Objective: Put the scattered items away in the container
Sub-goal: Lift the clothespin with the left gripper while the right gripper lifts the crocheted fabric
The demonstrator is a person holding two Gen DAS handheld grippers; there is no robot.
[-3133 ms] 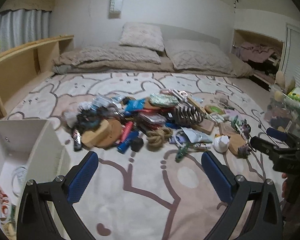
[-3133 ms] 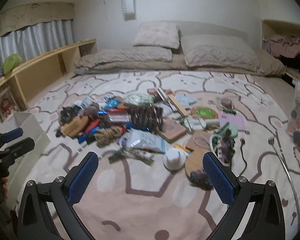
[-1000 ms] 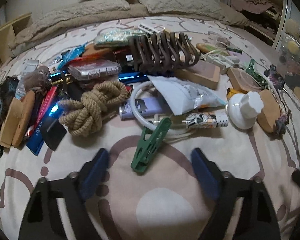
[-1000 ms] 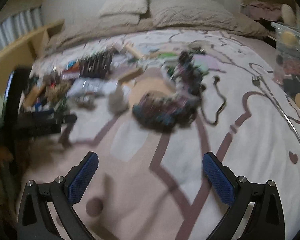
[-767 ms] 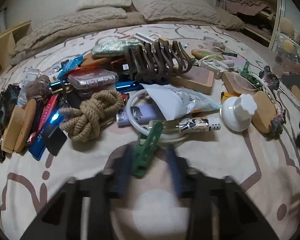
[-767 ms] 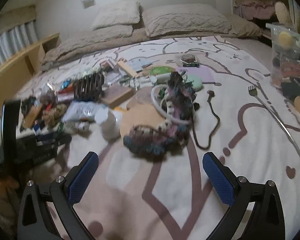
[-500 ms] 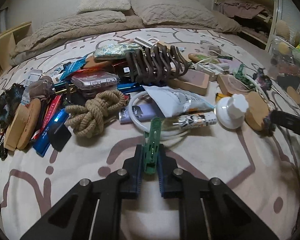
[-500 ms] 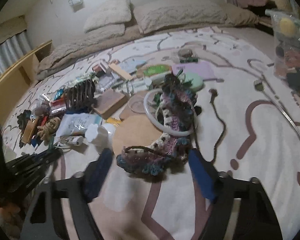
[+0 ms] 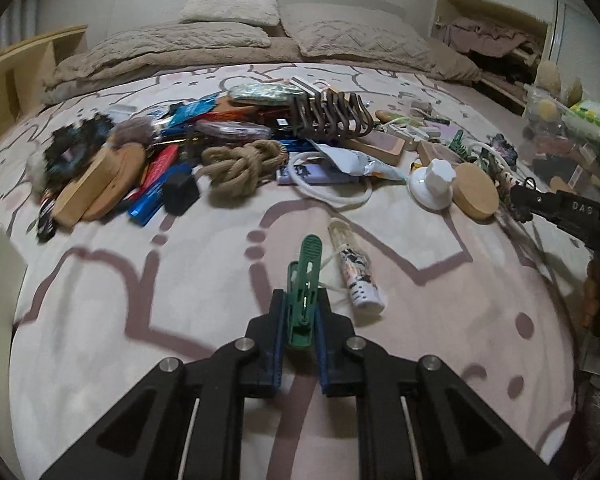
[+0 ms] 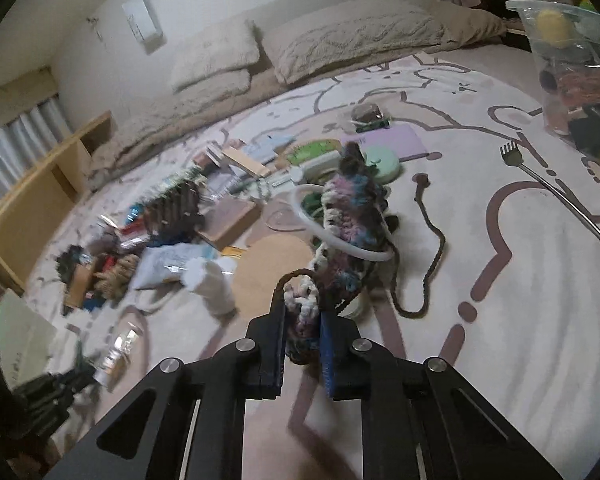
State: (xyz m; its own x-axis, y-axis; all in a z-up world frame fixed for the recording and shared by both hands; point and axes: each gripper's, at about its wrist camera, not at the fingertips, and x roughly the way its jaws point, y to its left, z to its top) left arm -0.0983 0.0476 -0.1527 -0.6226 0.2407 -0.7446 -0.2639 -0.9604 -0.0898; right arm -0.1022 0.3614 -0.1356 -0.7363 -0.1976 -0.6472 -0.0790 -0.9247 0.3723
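My left gripper (image 9: 299,316) is shut on a green clothes peg (image 9: 305,280) and holds it over the bed cover, in front of the pile of scattered items (image 9: 236,152). A small printed tube (image 9: 356,268) lies just right of the peg. My right gripper (image 10: 302,322) is shut on one end of a multicoloured crocheted piece (image 10: 350,220), which stretches away with a white ring (image 10: 332,236) around it. A white container corner (image 10: 20,332) shows at the left of the right wrist view. The right gripper also shows at the right edge of the left wrist view (image 9: 556,208).
A knotted rope (image 9: 242,164), a brown wire rack (image 9: 332,114), wooden discs (image 9: 476,196) and a white knob (image 9: 434,184) lie in the pile. A metal back scratcher (image 10: 556,188) and a dark cord (image 10: 428,256) lie right. A clear bin (image 10: 572,48) stands far right. Pillows (image 9: 228,4) lie behind.
My left gripper closed on the green peg and pulled it back from the pile. My right gripper closed on the crocheted piece. The printed tube came along toward the left gripper.
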